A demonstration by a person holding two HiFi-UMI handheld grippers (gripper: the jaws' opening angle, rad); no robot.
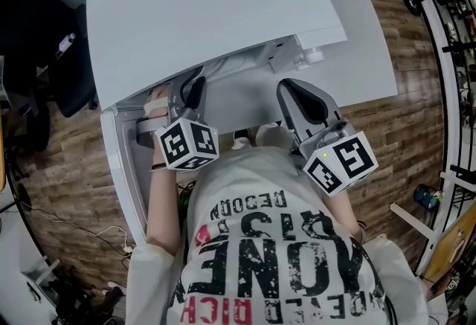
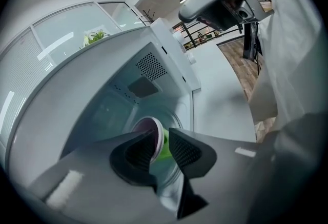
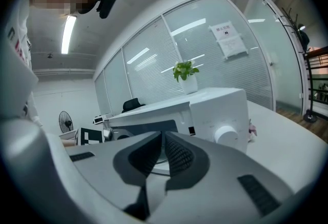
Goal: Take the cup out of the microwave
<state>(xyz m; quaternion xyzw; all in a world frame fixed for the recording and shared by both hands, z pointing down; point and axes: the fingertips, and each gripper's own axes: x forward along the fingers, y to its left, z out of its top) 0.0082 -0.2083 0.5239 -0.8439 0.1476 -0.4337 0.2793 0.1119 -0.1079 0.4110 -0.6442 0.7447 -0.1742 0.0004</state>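
Microwave door point(image 1: 119, 167) stands swung open at far left. Left claw point(image 2: 160, 138) is reaching into the cavity of the white microwave point(image 1: 216, 11). It is released, pads apart and astride the rim of the green cup point(image 2: 148, 125), with one pad at the mouth and the other beside the outer wall. The cup sits inside the cavity. Round knob point(image 3: 225, 136) on the front panel. Right claw point(image 3: 162, 154) is clenched, pads together with nothing between them, held in front of the microwave over the white surface point(image 1: 372, 71).
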